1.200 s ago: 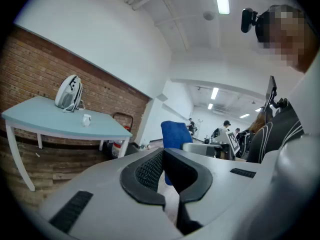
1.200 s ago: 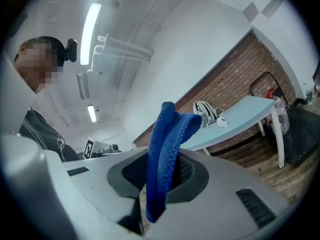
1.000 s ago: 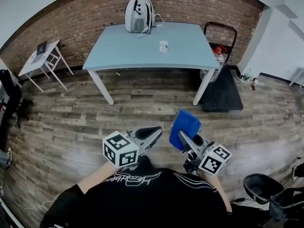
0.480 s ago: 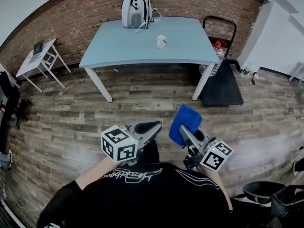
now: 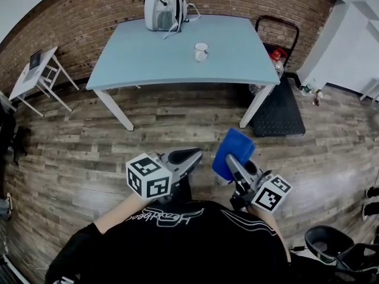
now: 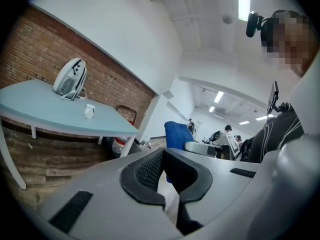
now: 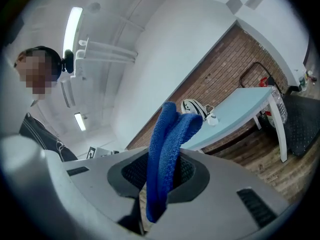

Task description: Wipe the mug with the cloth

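Brick-walled room: small white ceramic mug (image 5: 201,52) is set on light-blue counter (image 5: 148,58), well ahead of both grippers. Folded blue cloth (image 5: 235,149) is clamped in right gripper (image 5: 233,165) jaws; left gripper (image 5: 192,157) jaws are closed, empty.

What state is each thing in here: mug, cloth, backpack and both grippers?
left gripper, jaws together, empty
right gripper, jaws shut on the cloth
cloth, folded over, held off the floor
mug, upright on the table, untouched
backpack, standing at the table's far edge
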`<state>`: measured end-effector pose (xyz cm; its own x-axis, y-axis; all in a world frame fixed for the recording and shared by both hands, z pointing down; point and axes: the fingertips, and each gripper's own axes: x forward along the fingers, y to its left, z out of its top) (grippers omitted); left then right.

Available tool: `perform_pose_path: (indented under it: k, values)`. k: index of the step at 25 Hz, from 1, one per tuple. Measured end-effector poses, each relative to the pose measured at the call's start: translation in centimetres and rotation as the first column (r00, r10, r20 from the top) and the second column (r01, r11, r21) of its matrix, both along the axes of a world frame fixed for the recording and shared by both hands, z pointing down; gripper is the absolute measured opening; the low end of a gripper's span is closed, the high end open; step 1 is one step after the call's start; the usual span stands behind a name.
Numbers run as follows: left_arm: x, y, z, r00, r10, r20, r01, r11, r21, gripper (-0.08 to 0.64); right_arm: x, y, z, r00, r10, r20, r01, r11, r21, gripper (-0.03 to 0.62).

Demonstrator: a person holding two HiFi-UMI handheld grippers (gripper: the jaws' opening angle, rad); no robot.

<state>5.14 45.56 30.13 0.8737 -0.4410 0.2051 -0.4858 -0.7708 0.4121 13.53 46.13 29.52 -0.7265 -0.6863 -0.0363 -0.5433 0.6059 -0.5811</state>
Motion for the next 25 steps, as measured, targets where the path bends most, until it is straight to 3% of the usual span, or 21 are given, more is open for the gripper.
perform_pose_path:
  k: [10,15,20,25]
  values:
    - [-5.1,-24.4,3.4,0.997,0.023,0.077,-0.018,0.998,-0.066,0.008,-4.3,-24.4,3.0,0.996,0.073,0.046,-0.067,0.992,-0.107,0.064]
    - [-7.4,-36.5,3.6,0.998,0.018,0.065,-0.012,0.996,-0.083,0.008,-6.4,-35.5,3.1,0.990,0.126,0.060,-0.117,0.984,-0.133,0.064]
    - [-7.4,-42.4,4.0,0.998,0.042,0.047,-0.038,0.996,-0.086,0.008,-7.0,-40.8,3.1,0.984,0.169,0.052,-0.161,0.978,-0.131,0.064]
    - [-6.3,-45.3,6.1,0.995,0.064,0.082,-0.057,0.995,-0.086,0.008,-6.0,-43.6,4.5,0.977,0.209,0.049,-0.199,0.967,-0.161,0.064]
